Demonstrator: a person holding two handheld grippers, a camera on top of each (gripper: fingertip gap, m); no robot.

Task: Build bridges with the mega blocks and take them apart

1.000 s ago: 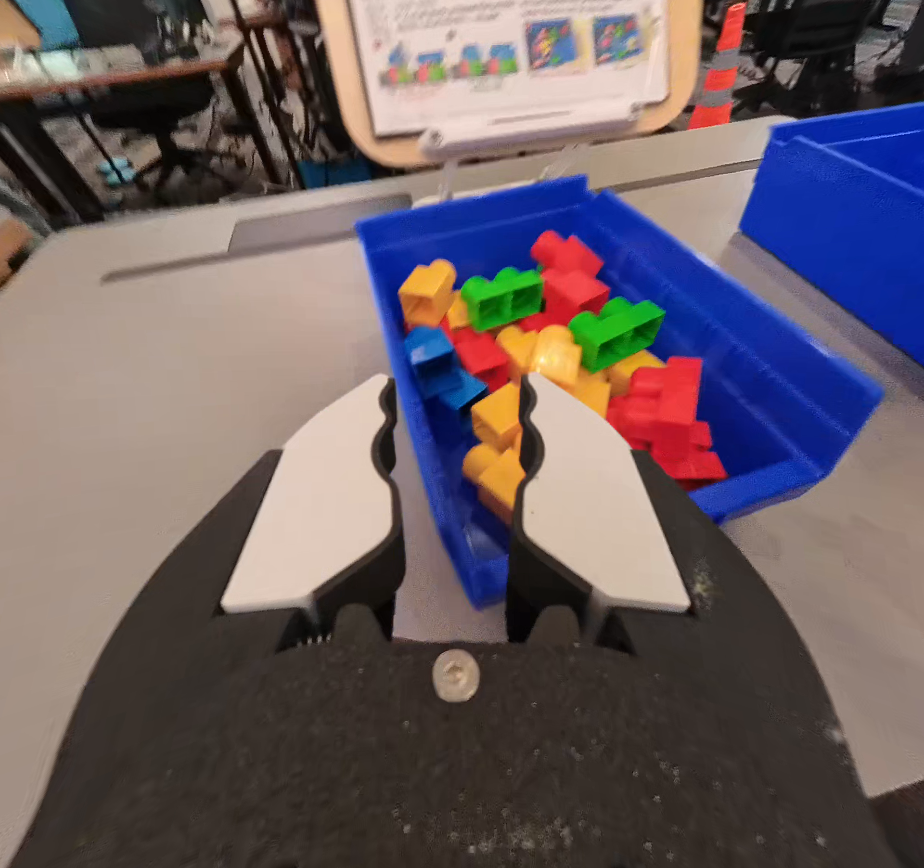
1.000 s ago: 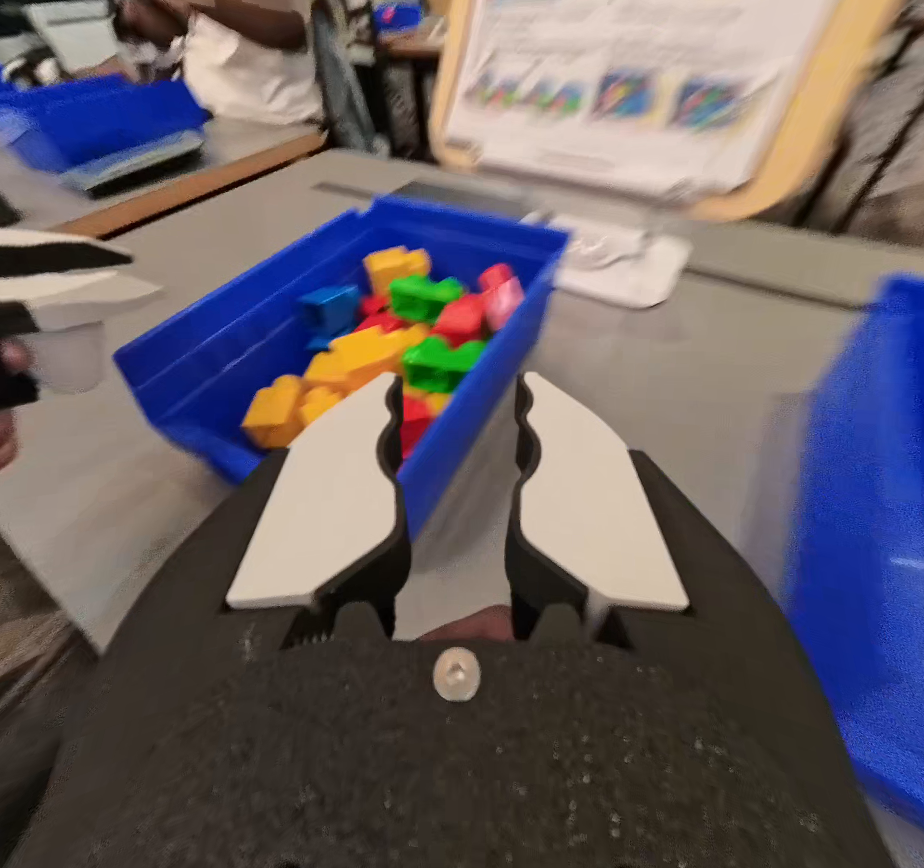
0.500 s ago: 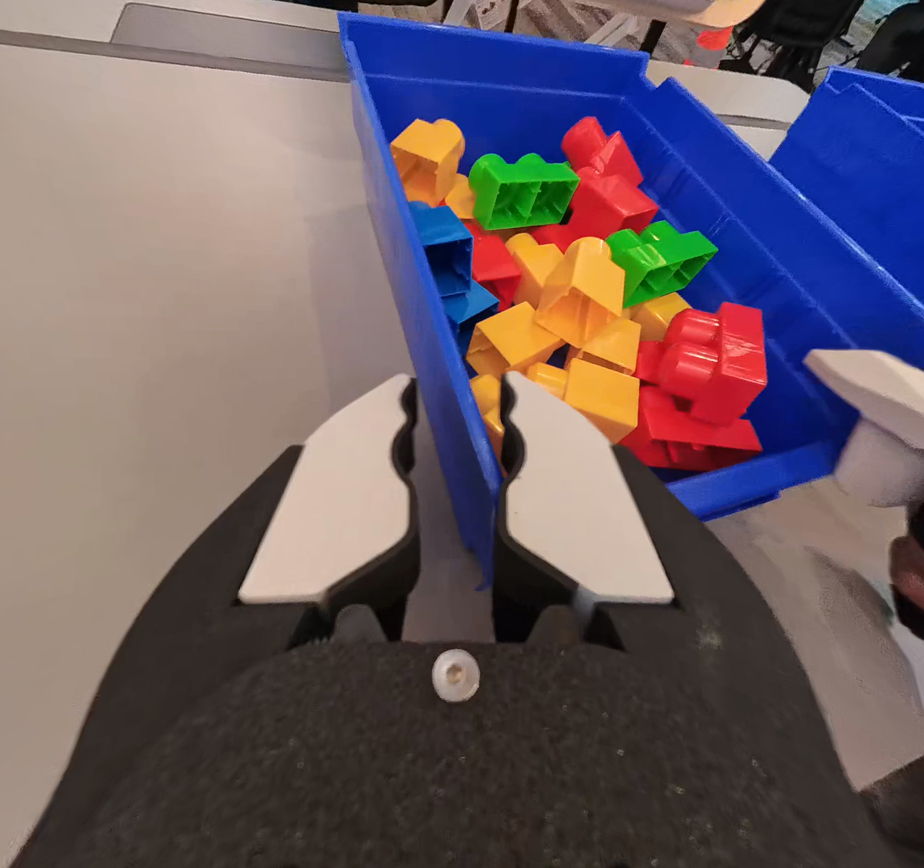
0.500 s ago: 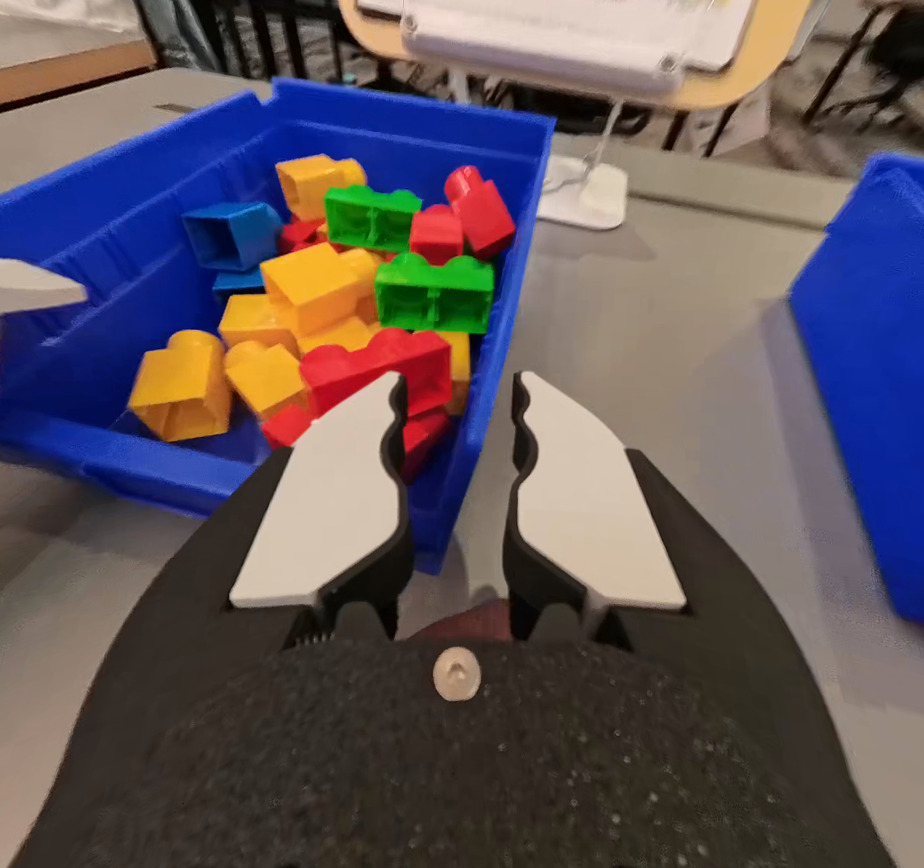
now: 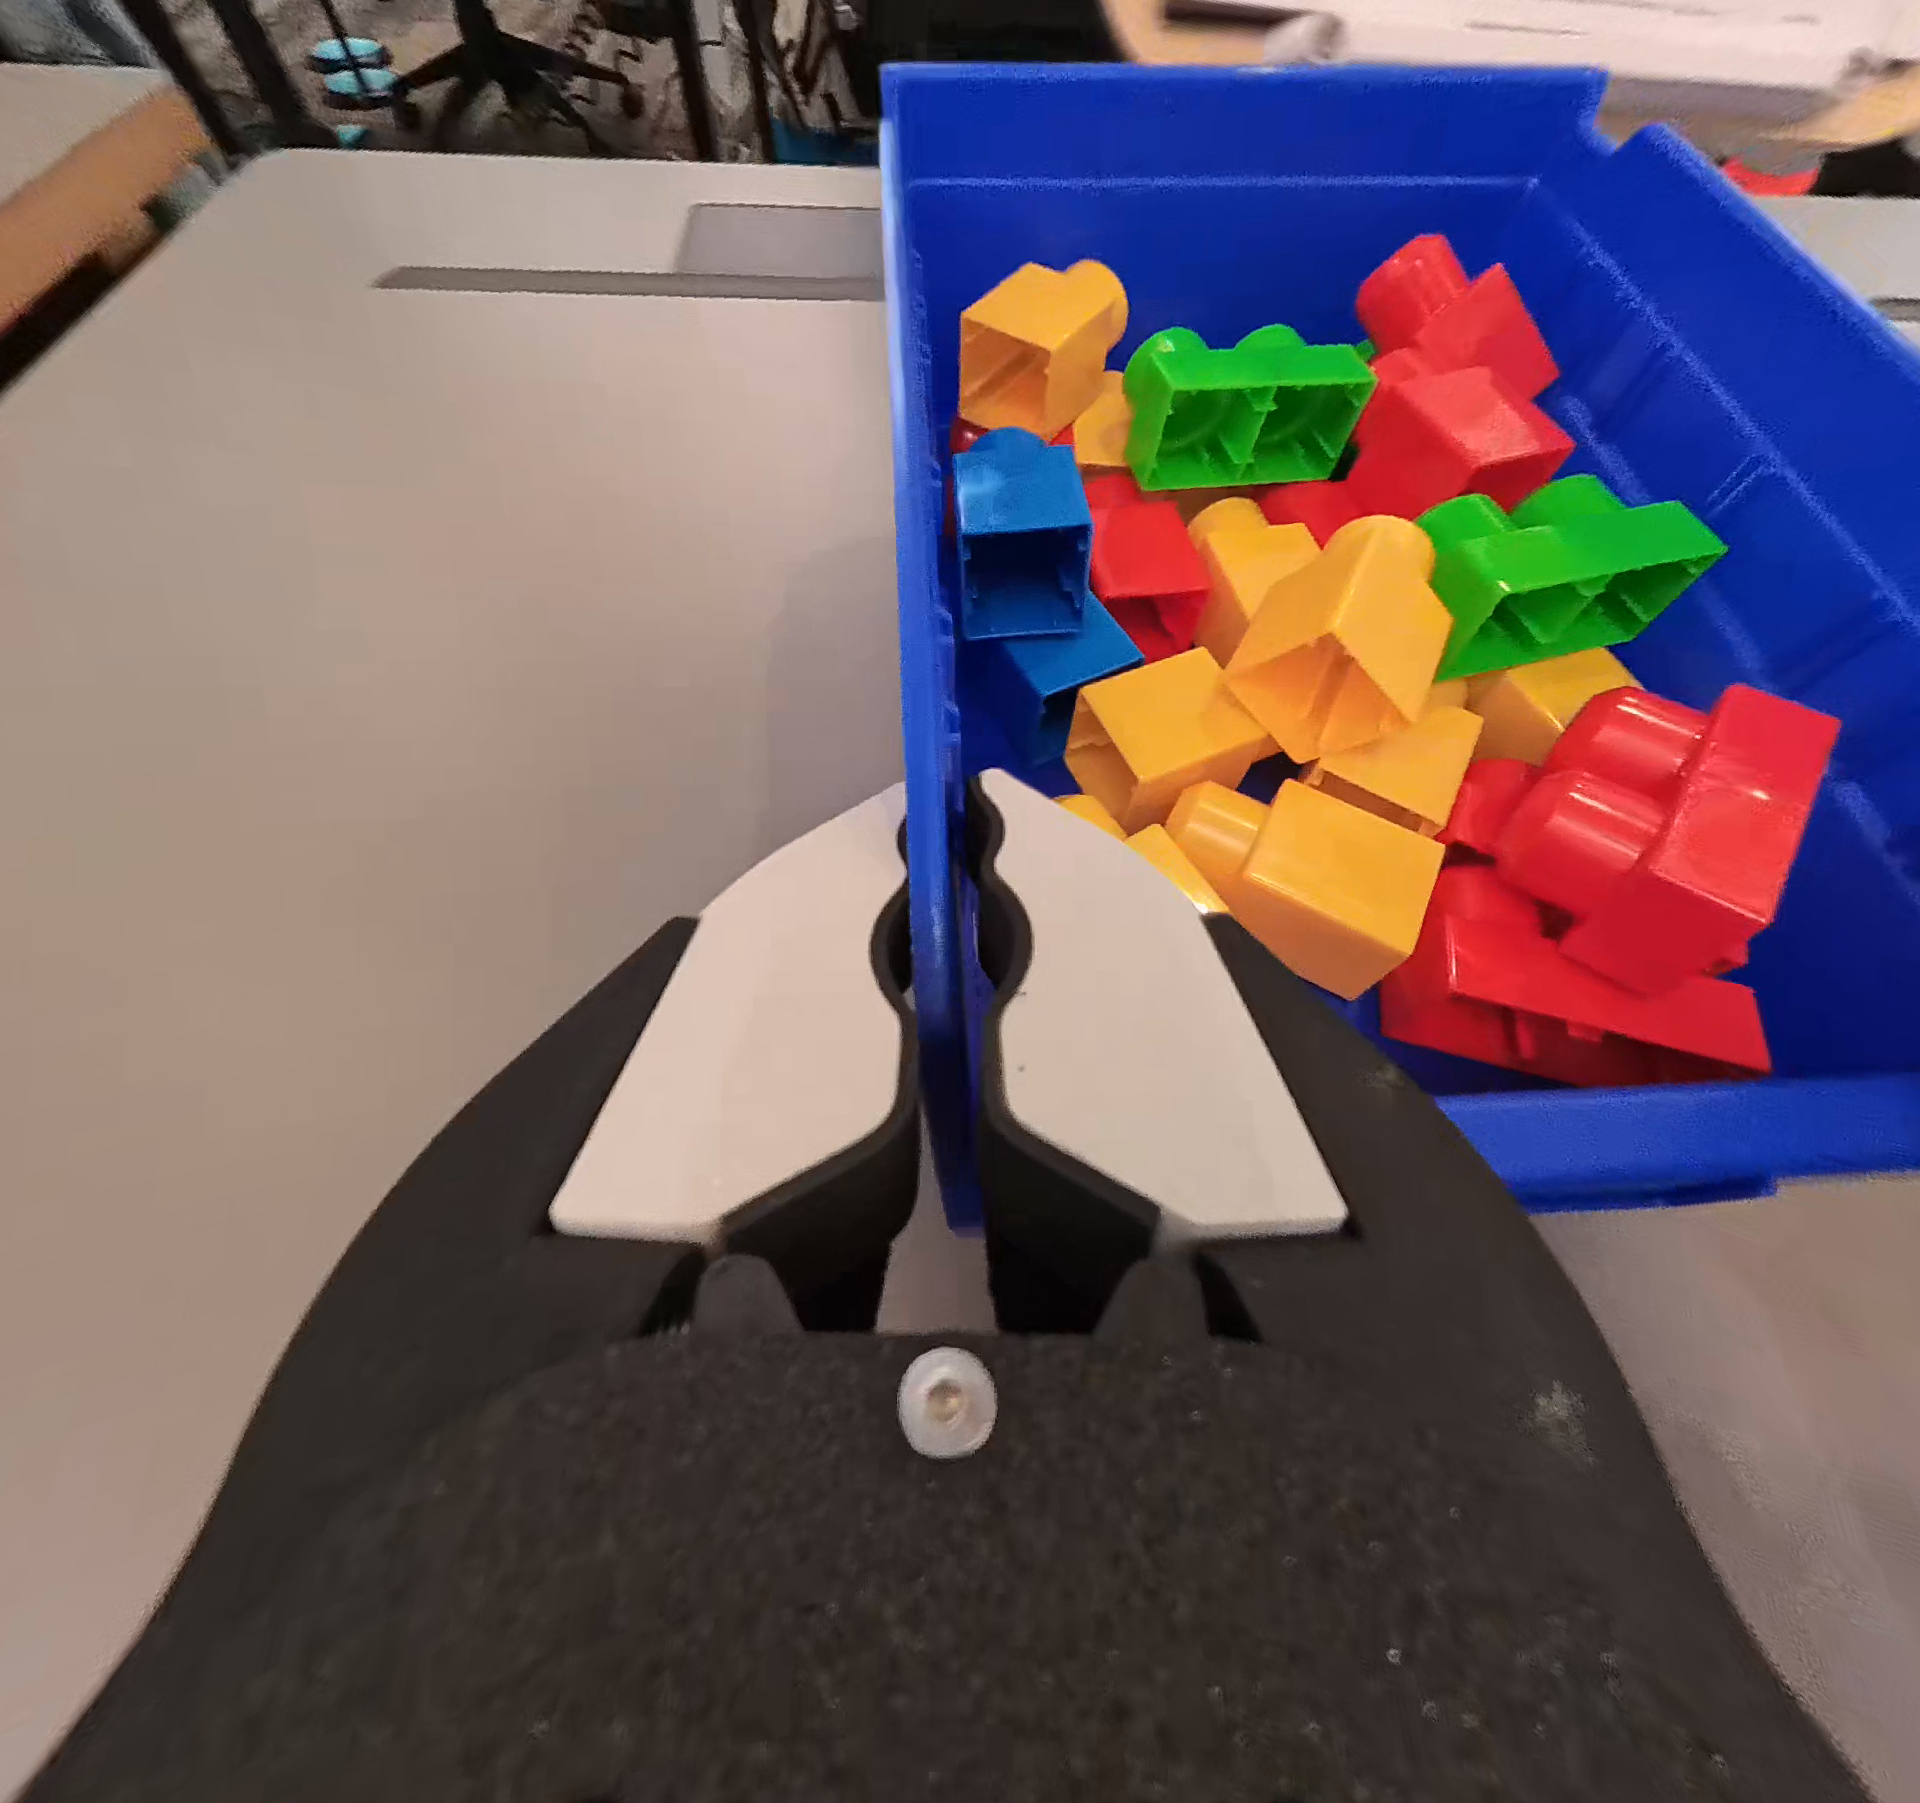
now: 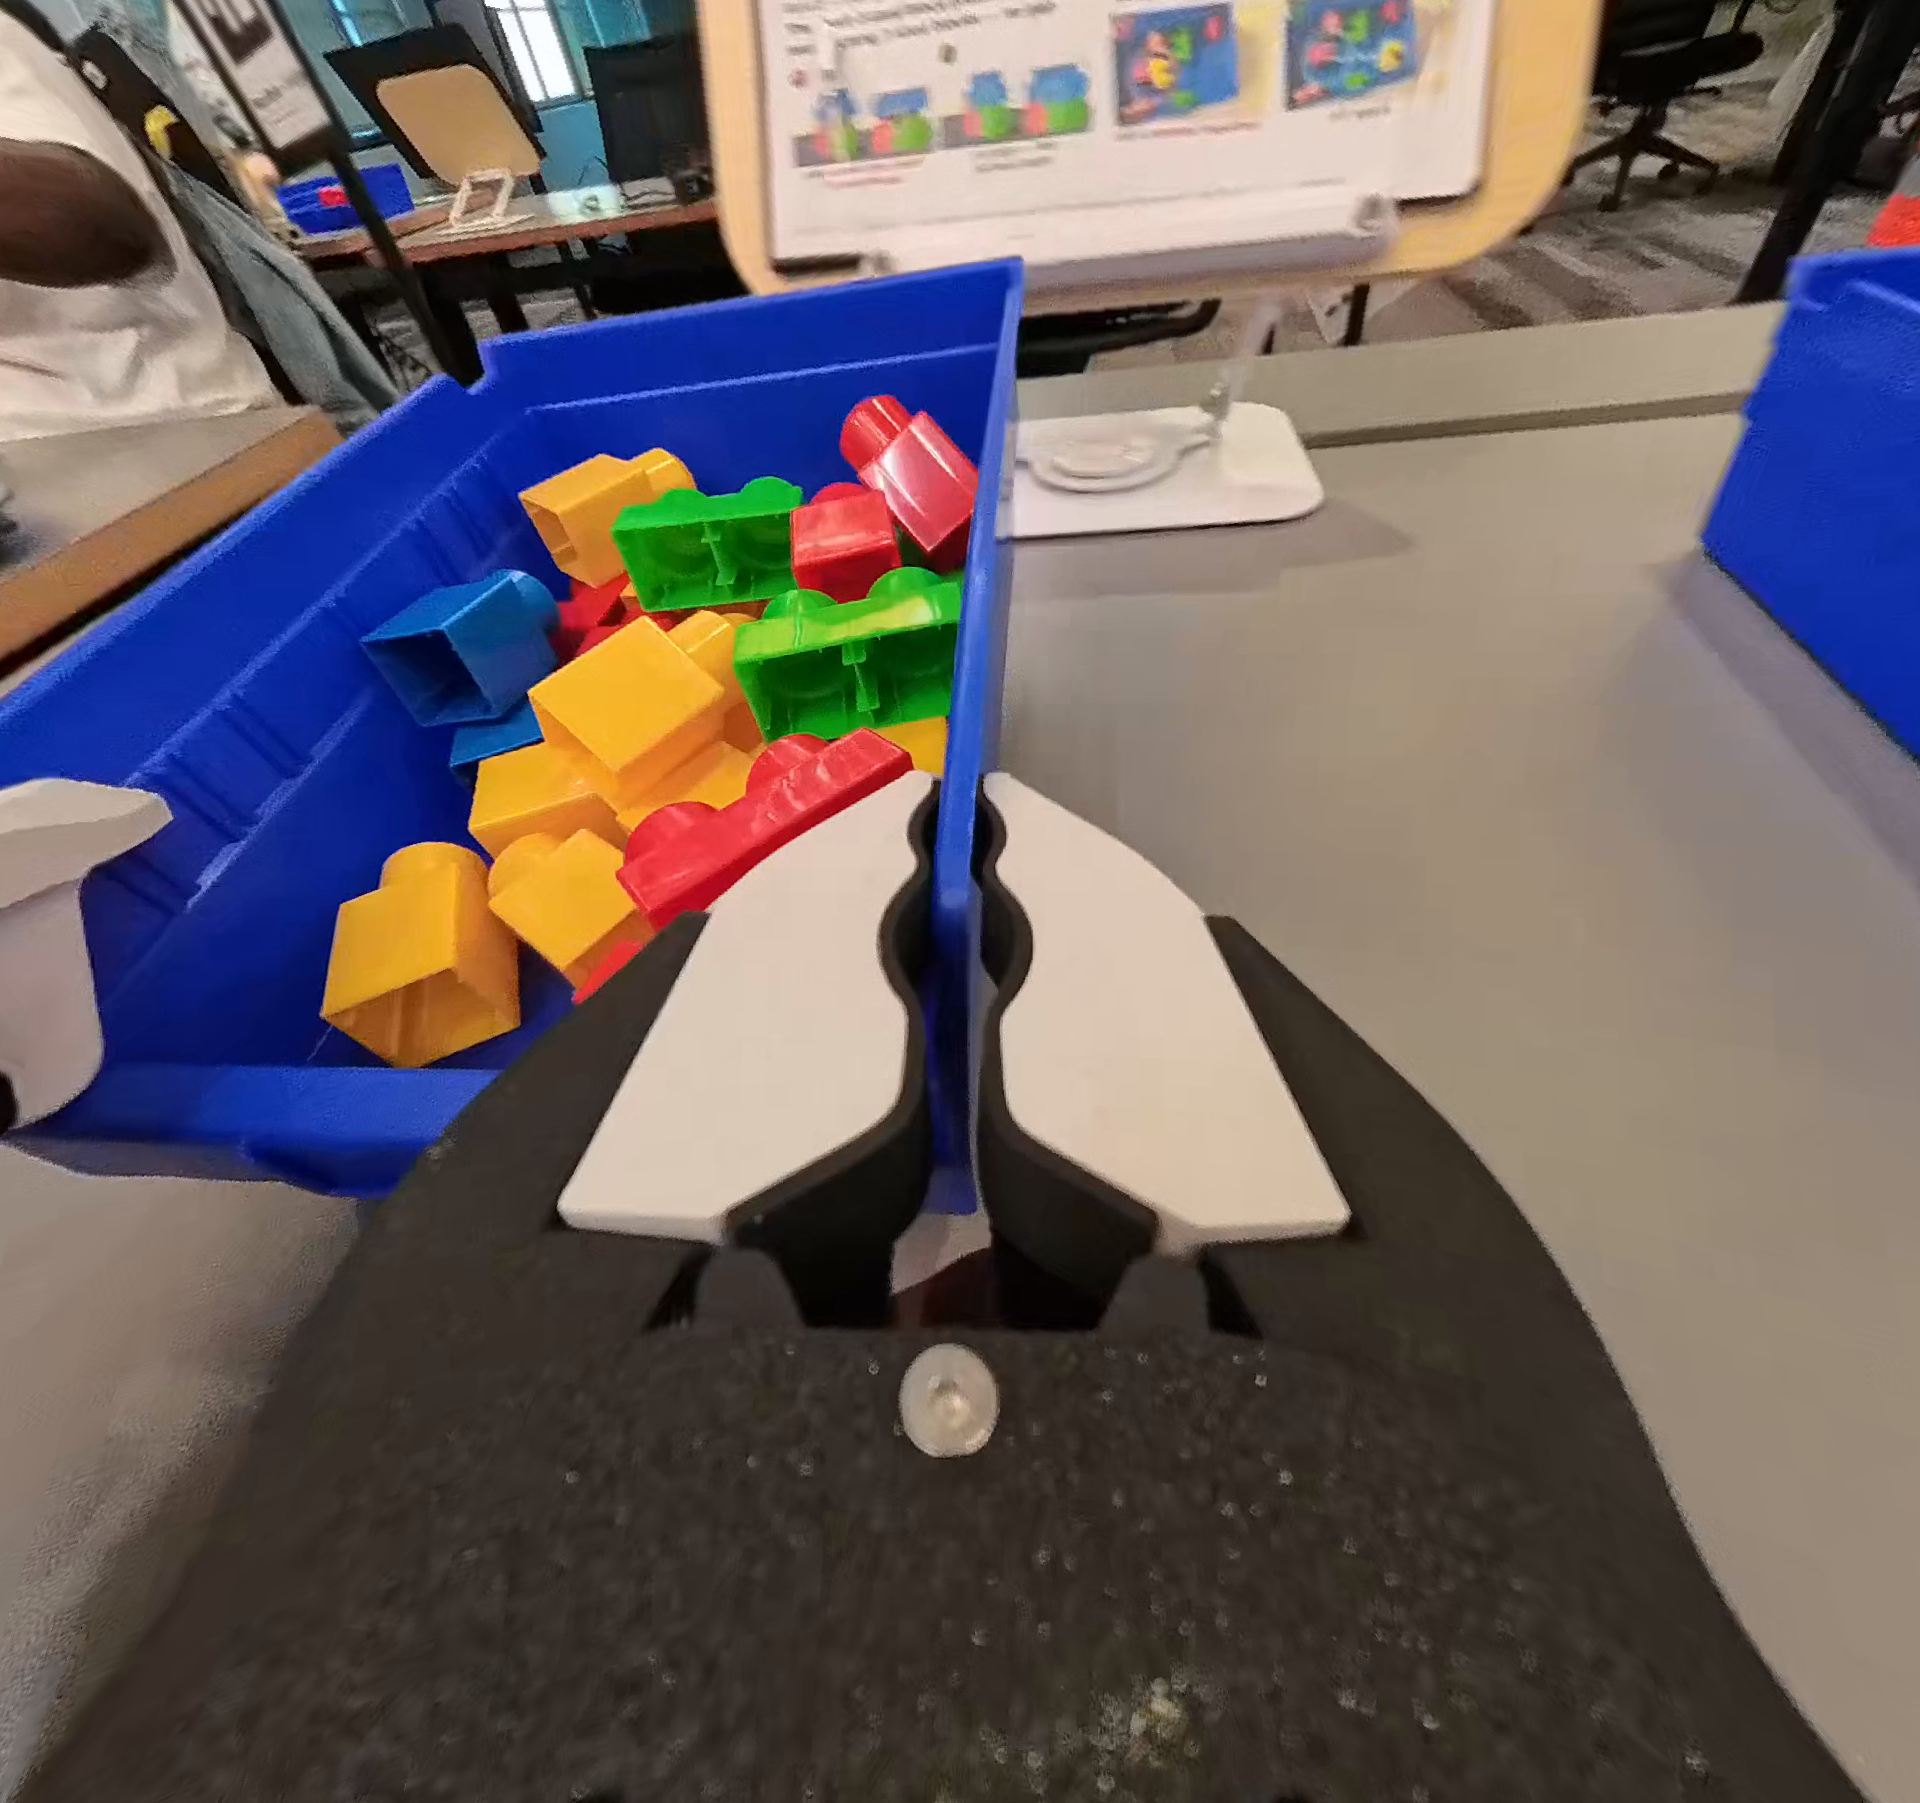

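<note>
Left wrist view: left hand-held gripper (image 5: 940,803) pinches the blue bin's (image 5: 927,610) left wall, mega blocks (image 5: 1340,652) inside; right hand-held gripper (image 6: 956,797) clamps its right wall.

- The right side wall of the blue plastic bin (image 5: 1714,465) is running off the left wrist view's edge.
- The second blue plastic bin (image 6: 1839,527) is being cut off at the right.
- The wooden-framed instruction board (image 6: 1132,60) is showing blurred, its top cropped.
- Red plastic blocks (image 5: 1558,1005) are lying half buried under the pile.
- The left gripper (image 6: 42,922) is showing only one pale fingertip.
</note>
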